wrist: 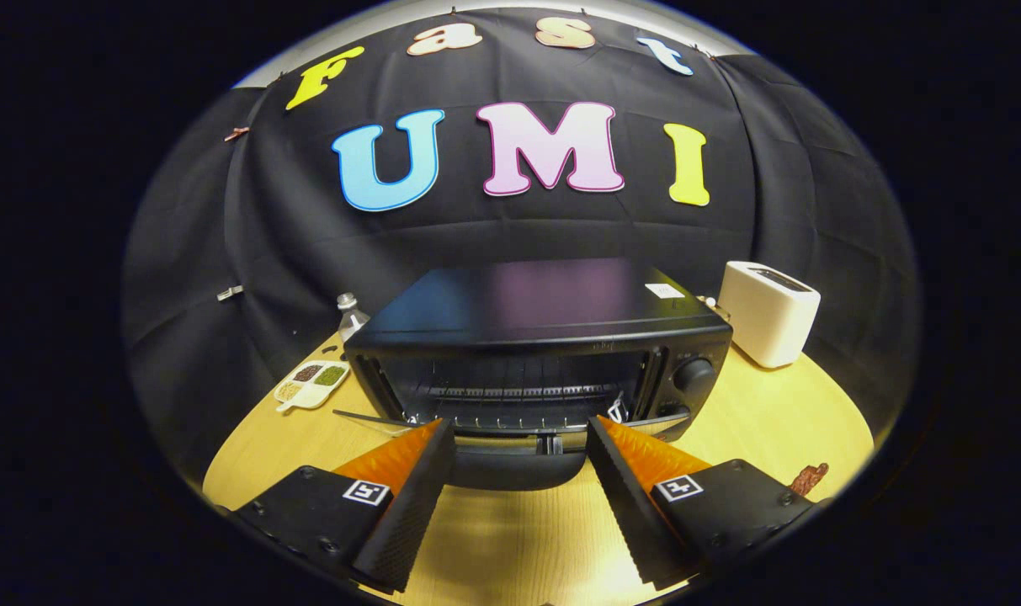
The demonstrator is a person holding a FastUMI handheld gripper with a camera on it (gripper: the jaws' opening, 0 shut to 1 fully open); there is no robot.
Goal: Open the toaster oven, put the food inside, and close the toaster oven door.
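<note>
A black toaster oven (535,316) stands on the wooden table (754,421) just ahead of my fingers. Its door (510,471) is folded down flat toward me, and the wire rack (518,391) inside shows. My gripper (520,425) is open, with nothing held. Its two fingertips sit over the lowered door, one at each side of it, right at the oven's mouth. A small brown piece of food (810,478) lies on the table to the right, beside my right finger.
A white pop-up toaster (767,311) stands right of the oven, near the table's back edge. Left of the oven lie a small divided dish of grains (312,383) and a clear bottle (350,316). The oven's knobs (693,374) are on its right front.
</note>
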